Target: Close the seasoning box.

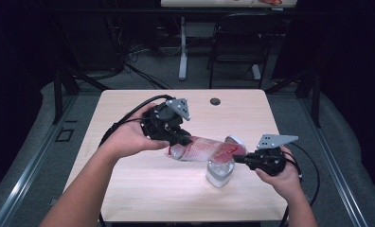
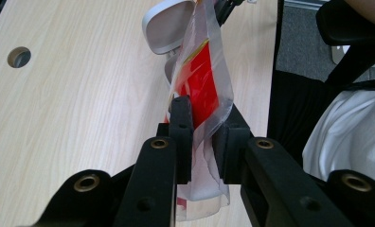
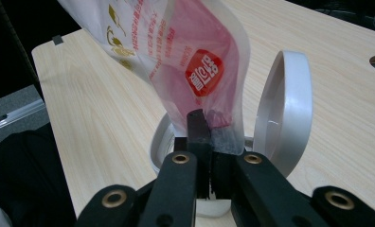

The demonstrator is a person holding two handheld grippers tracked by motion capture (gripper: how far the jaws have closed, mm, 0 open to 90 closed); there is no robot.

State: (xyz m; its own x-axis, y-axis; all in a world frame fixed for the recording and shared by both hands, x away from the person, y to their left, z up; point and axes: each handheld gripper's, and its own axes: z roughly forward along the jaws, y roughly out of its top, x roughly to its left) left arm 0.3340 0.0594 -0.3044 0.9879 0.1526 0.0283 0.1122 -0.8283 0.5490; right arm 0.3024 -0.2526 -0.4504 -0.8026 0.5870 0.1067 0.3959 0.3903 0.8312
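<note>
High view shows the plastic pouch [image 1: 202,150] stretched level just above the open white container [image 1: 220,173] on the counter [image 1: 129,189], the left hand-held gripper [image 1: 188,139] and right hand-held gripper [image 1: 240,158] each clamped on an end. Lid [image 3: 284,111] stands raised beside it. Bag lifted and positioned, I judge; tipping its contents into the container remains.

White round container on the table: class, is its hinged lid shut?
No: in the right gripper view the white round container has its hinged lid standing open, upright beside the red-and-clear plastic pouch.

The pouch [image 3: 176,52] hides the jar's [image 3: 162,142] inside; its print is illegible
</note>
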